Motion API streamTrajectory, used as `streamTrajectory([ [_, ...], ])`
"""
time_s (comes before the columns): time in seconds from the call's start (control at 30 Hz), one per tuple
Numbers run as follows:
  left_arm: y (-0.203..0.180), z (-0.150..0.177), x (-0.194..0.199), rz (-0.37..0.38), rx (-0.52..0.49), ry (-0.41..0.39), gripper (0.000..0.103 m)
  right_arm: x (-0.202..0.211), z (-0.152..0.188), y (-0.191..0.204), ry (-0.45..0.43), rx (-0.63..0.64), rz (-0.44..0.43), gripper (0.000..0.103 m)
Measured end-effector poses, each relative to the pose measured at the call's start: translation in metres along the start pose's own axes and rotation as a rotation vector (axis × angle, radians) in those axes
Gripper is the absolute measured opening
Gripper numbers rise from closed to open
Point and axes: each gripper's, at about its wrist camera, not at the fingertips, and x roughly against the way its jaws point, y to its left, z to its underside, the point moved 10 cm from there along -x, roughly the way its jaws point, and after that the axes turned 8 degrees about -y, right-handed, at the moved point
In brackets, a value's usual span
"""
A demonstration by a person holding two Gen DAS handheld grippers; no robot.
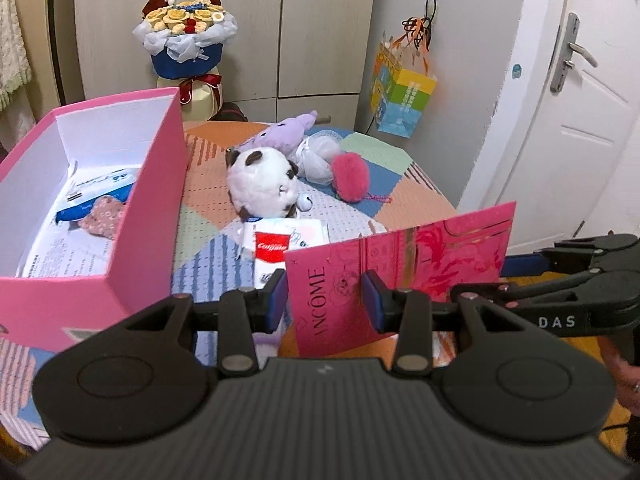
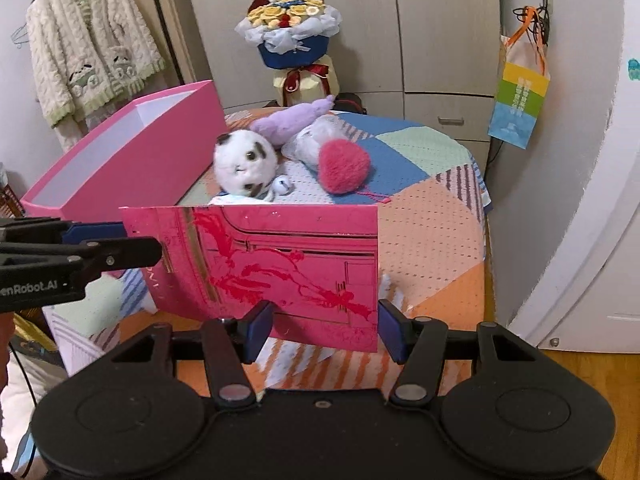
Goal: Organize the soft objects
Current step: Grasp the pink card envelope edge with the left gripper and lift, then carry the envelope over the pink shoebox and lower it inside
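Note:
A flat red Lancôme box hangs above the near edge of the round table, held at both ends. My left gripper is shut on its left end, a pad on each side of the lettered narrow face. My right gripper is shut on the right end of the red Lancôme box. Behind it on the patchwork cloth lie a white plush with brown patches, a purple plush, a pale toy in clear wrap and a pink fluffy ball.
An open pink box stands at the table's left, with a blue packet and printed paper inside. A Colgate pack lies in front of the white plush. A bouquet, a hanging paper bag and a white door stand behind.

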Motion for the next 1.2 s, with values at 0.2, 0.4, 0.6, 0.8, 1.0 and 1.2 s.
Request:
streamTrajectory([
  [0.2,0.014,0.004,0.029,-0.012,-0.003,0.010,0.039,0.017,0.004,0.030,0.002,0.050,-0.044,0.063],
  [0.4,0.038,-0.001,0.069,-0.049,0.013,-0.039,0.039,0.037,-0.005,0.071,-0.045,0.113,-0.100,0.063],
  [0.6,0.068,-0.019,0.114,-0.093,0.024,-0.109,0.039,0.049,-0.028,0.111,-0.111,0.135,-0.168,0.063],
  [0.8,0.098,-0.041,0.155,-0.174,0.001,-0.205,0.039,0.051,-0.050,0.156,-0.149,0.182,-0.240,0.063],
  [1.0,0.124,-0.066,0.173,-0.244,-0.086,-0.246,0.039,0.042,-0.081,0.189,-0.194,0.203,-0.278,0.063],
  [1.2,0.162,-0.089,0.163,-0.298,-0.081,-0.255,0.039,0.005,-0.108,0.216,-0.202,0.207,-0.308,0.063],
])
